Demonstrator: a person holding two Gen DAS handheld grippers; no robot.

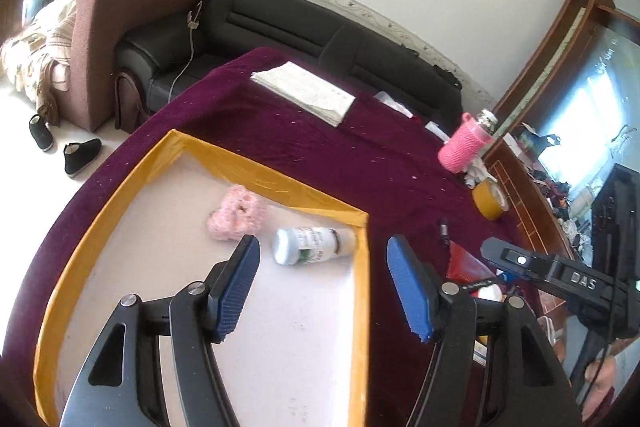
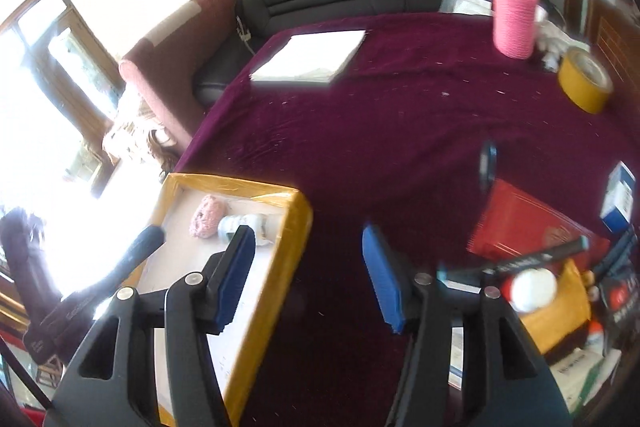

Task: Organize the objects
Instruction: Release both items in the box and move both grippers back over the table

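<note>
1. Here, my left gripper (image 1: 322, 283) hangs over a shallow tray (image 1: 362, 307) with yellow-taped edges; its blue-padded jaws stand apart with nothing between them.
2. My right gripper (image 2: 308, 277) hovers above the purple tablecloth (image 2: 380, 115), just right of the tray; its jaws are likewise apart and empty.
3. Inside the tray, a white bottle (image 1: 310, 245) lies on its side near the far right corner.
4. A fluffy pink knitted piece (image 1: 236, 213) lies just beside it, to its left.
5. Farther off on the cloth sit a white paper stack (image 2: 310, 57), a flask in a pink sleeve (image 2: 514, 21) and a yellow tape roll (image 2: 584, 81).
6. A red booklet (image 2: 520, 223) lies at my right.
</note>
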